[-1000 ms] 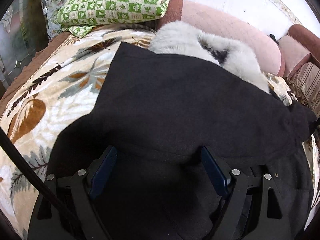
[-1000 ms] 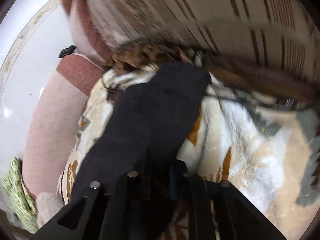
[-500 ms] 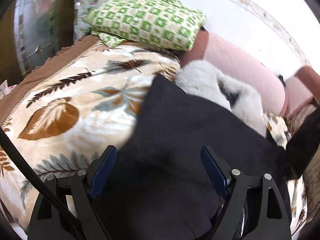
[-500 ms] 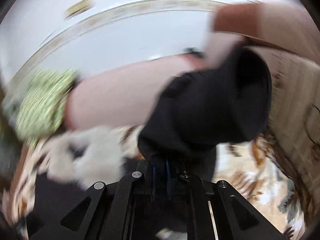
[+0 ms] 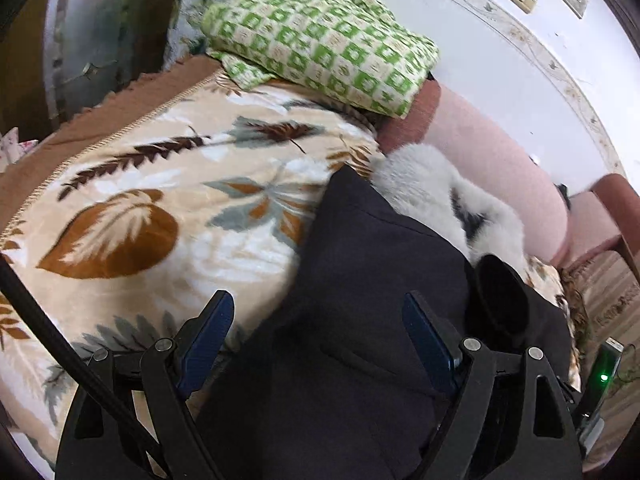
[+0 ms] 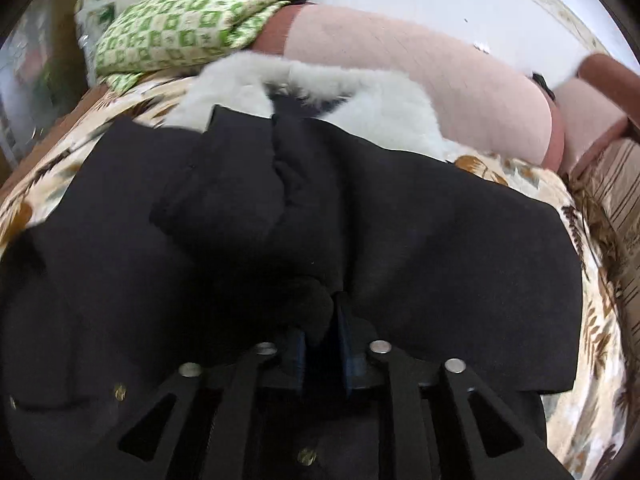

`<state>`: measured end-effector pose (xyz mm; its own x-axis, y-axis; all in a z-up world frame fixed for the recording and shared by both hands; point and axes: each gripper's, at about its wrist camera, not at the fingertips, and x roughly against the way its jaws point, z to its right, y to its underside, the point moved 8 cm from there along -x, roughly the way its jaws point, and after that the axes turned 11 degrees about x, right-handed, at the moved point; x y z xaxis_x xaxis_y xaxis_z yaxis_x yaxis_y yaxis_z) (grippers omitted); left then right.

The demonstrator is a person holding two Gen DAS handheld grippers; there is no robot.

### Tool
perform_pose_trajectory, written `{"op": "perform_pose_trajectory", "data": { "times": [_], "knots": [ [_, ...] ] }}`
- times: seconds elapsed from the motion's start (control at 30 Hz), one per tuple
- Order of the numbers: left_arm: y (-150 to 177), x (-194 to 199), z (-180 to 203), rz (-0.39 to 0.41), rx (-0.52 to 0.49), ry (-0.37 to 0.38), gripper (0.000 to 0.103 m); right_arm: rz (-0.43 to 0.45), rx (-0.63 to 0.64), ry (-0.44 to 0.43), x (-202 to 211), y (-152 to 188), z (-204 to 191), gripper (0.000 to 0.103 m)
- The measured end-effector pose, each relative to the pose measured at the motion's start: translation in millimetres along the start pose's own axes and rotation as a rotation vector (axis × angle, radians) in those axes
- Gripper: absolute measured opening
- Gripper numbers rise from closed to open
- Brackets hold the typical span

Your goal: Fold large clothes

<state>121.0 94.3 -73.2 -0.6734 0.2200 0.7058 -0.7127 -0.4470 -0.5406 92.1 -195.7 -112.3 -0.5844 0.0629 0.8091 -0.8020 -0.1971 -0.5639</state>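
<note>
A: Step? Where's the black coat (image 6: pixel 420 240)?
B: Sleeve fold, I think. It's lying mid-frame on the bed (image 5: pixel 160 208). Right gripper (image 6: pixel 320 332) is pinching its sleeve; left gripper (image 5: pixel 316 332) is hovering, jaws apart.
A: Next?
B: Probably laying the sleeve flat, then letting go.

We have two wrist fisheye views, each looking forward along its own fingers, low and close over the bed. Our left view faces across the leaf-patterned blanket (image 5: pixel 168 184) toward the green checked pillow (image 5: pixel 320 36). Our right view sits nearer, right over the black coat (image 6: pixel 440 248). Both share the coat, its white fur collar (image 6: pixel 360 96), the pillow and the pink headboard cushion (image 5: pixel 500 164).
</note>
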Motion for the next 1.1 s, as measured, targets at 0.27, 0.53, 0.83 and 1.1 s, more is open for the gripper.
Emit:
{"op": "perform_pose_trajectory", "data": {
  "times": [0.27, 0.53, 0.83, 1.1],
  "knots": [
    [31.1, 9.3, 40.6, -0.066, -0.127, 0.105, 0.085, 0.216, -0.197, -0.167, 77.0, 12.5, 24.9, 0.054],
    [44.3, -20.1, 117.8, -0.214, -0.135, 0.157, 0.085, 0.360, -0.435, -0.144, 96.6, 39.2, 102.9, 0.060],
    [76.8, -104.3, 194.3, -0.428, -0.115, 0.212, 0.084, 0.391, -0.574, -0.105, 107.8, 57.7, 164.0, 0.060],
    [99.7, -106.7, 206.3, -0.467, -0.170, 0.127, 0.013, 0.375, -0.637, -0.070, 104.4, 67.7, 182.0, 0.060]
  ]
}}
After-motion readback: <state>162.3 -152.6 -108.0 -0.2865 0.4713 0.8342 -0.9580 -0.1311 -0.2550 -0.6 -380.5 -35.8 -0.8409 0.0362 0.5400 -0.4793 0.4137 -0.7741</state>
